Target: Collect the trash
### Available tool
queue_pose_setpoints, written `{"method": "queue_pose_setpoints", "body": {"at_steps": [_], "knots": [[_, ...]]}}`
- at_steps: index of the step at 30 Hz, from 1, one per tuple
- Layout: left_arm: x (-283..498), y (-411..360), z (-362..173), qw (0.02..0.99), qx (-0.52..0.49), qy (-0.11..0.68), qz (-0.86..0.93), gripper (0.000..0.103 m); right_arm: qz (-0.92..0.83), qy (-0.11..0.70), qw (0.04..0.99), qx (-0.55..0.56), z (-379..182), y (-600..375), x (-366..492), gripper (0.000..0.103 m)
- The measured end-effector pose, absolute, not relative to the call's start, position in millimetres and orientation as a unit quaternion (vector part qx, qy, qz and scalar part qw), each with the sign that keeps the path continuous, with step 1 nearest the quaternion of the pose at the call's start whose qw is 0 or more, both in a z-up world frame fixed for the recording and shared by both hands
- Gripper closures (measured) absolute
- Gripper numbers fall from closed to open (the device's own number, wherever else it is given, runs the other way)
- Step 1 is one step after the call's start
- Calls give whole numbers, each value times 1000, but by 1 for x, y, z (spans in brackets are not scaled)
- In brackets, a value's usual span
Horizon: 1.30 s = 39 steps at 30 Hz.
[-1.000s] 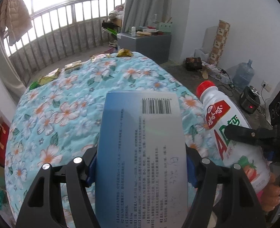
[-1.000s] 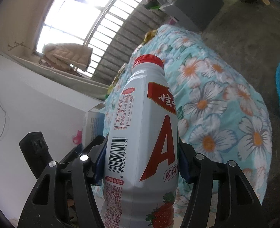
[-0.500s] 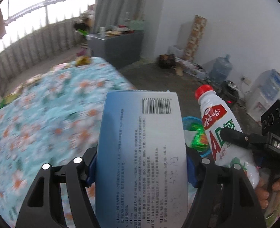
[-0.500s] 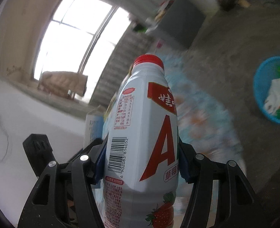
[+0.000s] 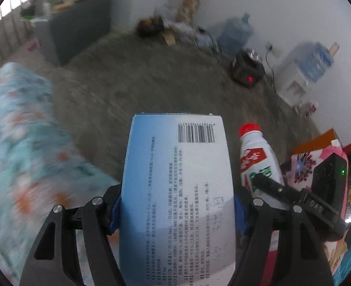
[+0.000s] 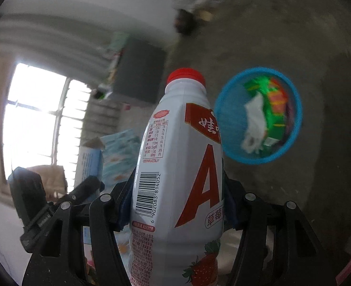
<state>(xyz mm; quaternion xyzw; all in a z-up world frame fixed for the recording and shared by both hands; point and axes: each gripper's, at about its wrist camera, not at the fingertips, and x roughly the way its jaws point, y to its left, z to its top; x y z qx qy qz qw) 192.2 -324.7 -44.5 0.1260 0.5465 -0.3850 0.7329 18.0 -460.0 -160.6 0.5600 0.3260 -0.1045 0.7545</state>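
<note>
A blue medicine box point(image 5: 178, 195) was clamped in the left gripper point(image 5: 176, 211) and a strawberry drink bottle point(image 6: 180, 178) in the right gripper point(image 6: 175, 209). Beyond, on the concrete floor, stood the blue trash basket point(image 6: 225, 128). A release from afar would likely send either piece past the rim.

1. left wrist view has swung off the teal floral bedspread point(image 5: 20, 147); a sec ago it filled the pic, now it's only a blurred strip at the left edge, w/ grey concrete floor point(image 5: 151, 83) across the middle.
2. window railing gone from that view; blue water jugs point(image 5: 235, 33) & black cooker w/ red light point(image 5: 247, 71) now sit nearer centre.
3. right wrist view: round blue plastic trash basket point(image 6: 228, 124) went from right edge to just beside the white red-capped drink bottle point(image 6: 180, 166).
</note>
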Motion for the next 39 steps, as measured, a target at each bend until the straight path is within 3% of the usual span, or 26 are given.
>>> {"method": "queue_pose_setpoints", "body": {"at_steps": [6, 9, 14, 21, 27, 33, 39], "knots": [[217, -395, -74, 726, 121, 556, -388, 32, -124, 335, 739, 571, -190, -491, 51, 43], [235, -414, -88, 732, 116, 556, -376, 11, -132, 342, 741, 562, -212, -513, 77, 32], [236, -419, -108, 718, 104, 580, -372, 11, -183, 396, 704, 561, -270, -525, 90, 31], [230, -392, -93, 724, 95, 571, -375, 11, -196, 372, 699, 578, -279, -503, 51, 31], [214, -360, -47, 745, 85, 532, -394, 11, -212, 366, 732, 534, -242, -499, 61, 31], [189, -295, 16, 773, 61, 472, -420, 11, -206, 349, 816, 413, -160, -458, 79, 30], [162, -198, 71, 828, 31, 401, -390, 6, -173, 303, 889, 296, -75, -387, 84, 16]]}}
